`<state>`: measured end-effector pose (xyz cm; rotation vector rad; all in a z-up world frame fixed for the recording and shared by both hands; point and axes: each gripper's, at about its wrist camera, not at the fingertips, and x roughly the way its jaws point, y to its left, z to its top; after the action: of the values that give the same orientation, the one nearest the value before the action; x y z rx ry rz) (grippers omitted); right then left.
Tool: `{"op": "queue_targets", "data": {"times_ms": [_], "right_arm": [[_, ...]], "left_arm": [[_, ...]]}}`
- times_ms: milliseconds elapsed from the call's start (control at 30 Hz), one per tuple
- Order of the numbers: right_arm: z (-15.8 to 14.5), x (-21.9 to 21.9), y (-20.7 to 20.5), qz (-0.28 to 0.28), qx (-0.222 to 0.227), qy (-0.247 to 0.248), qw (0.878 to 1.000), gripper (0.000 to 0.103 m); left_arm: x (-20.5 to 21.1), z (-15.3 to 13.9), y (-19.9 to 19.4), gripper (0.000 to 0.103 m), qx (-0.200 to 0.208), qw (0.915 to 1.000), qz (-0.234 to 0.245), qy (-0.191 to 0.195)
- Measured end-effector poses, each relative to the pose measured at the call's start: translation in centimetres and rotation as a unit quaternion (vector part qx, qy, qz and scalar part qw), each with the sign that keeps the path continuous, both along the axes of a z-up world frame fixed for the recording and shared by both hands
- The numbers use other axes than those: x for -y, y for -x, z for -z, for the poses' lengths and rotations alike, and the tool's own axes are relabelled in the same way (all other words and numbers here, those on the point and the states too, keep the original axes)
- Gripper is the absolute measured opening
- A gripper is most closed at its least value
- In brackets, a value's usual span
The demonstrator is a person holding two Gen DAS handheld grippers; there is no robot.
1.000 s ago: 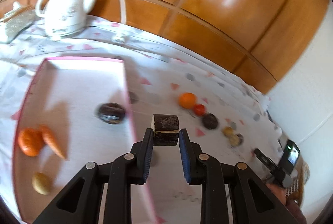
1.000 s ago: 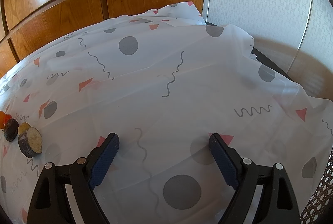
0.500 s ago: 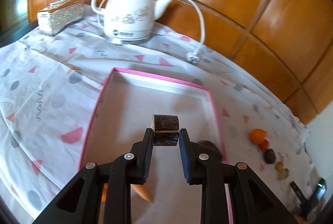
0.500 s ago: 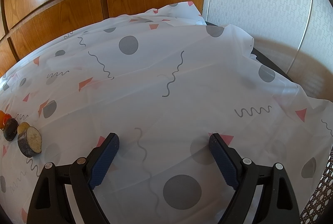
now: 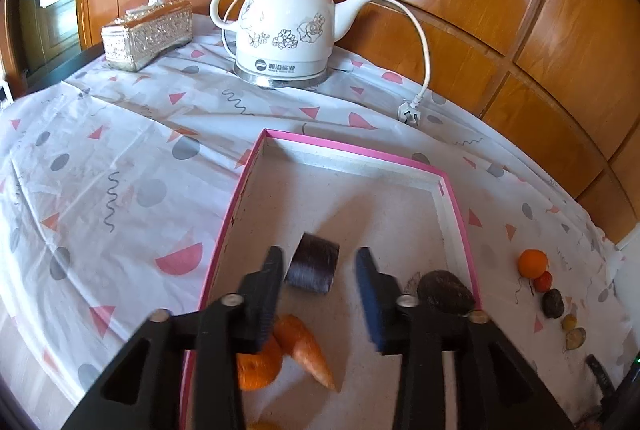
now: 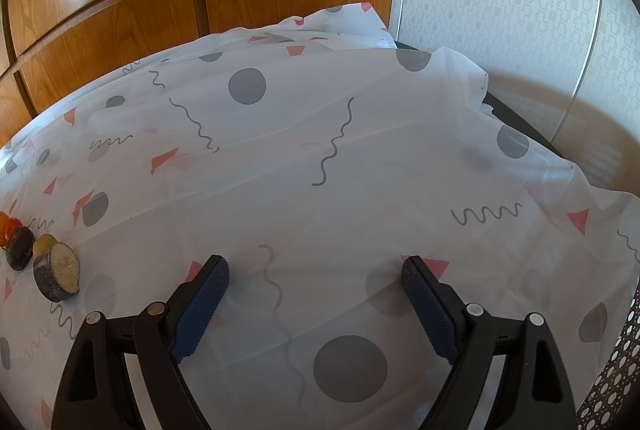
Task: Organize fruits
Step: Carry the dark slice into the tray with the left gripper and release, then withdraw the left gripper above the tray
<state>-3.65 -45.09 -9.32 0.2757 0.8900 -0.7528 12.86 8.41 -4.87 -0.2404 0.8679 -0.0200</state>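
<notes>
In the left wrist view my left gripper (image 5: pixel 320 270) is open over the pink-rimmed tray (image 5: pixel 352 149). A dark cut cylinder piece (image 5: pixel 314 268) lies loose between the fingers in the tray. The tray also holds a carrot (image 5: pixel 306 350), an orange (image 5: pixel 256 366) and a dark round fruit (image 5: pixel 444 296). Right of the tray on the cloth lie an orange (image 5: pixel 533 263), a small red fruit (image 5: pixel 543 281), a dark fruit (image 5: pixel 553 303) and two yellowish pieces (image 5: pixel 573 330). My right gripper (image 6: pixel 316 278) is open and empty above the cloth; a cut dark slice (image 6: pixel 56 276) lies far left.
A white electric kettle (image 5: pixel 288 26) with its cord and plug (image 5: pixel 409 110) stands at the back. A silver tissue box (image 5: pixel 146 34) is at the back left. Wood panelling runs behind the table. The cloth's right edge (image 6: pixel 520 134) drops off by the wall.
My left gripper has opened and let go of the dark cut piece, which now lies in the tray. The view has moved further over the tray. The right gripper has not moved.
</notes>
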Motion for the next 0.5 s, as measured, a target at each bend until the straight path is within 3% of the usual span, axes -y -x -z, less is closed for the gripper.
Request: {"op": "queue_targets", "data": {"times_ms": [67, 233, 367, 500], "right_arm": [[0.0, 0.0, 0.0, 0.000, 0.000, 0.000, 1.000, 0.090], [0.0, 0.0, 0.0, 0.000, 0.001, -0.002, 1.000, 0.090], [0.0, 0.0, 0.0, 0.000, 0.001, -0.002, 1.000, 0.090], [0.1, 0.0, 0.0, 0.000, 0.001, -0.002, 1.000, 0.090]], "left_arm": [[0.3, -0.4, 0.9, 0.048, 0.006, 0.9999, -0.005, -0.011], [0.8, -1.5, 3.3, 0.070, 0.027, 0.9986, -0.024, -0.040], [0.7, -2.2, 4.8, 0.074, 0.044, 0.9974, -0.032, -0.047], [0.7, -2.9, 6.6, 0.089, 0.068, 0.9947, -0.050, -0.058]]}}
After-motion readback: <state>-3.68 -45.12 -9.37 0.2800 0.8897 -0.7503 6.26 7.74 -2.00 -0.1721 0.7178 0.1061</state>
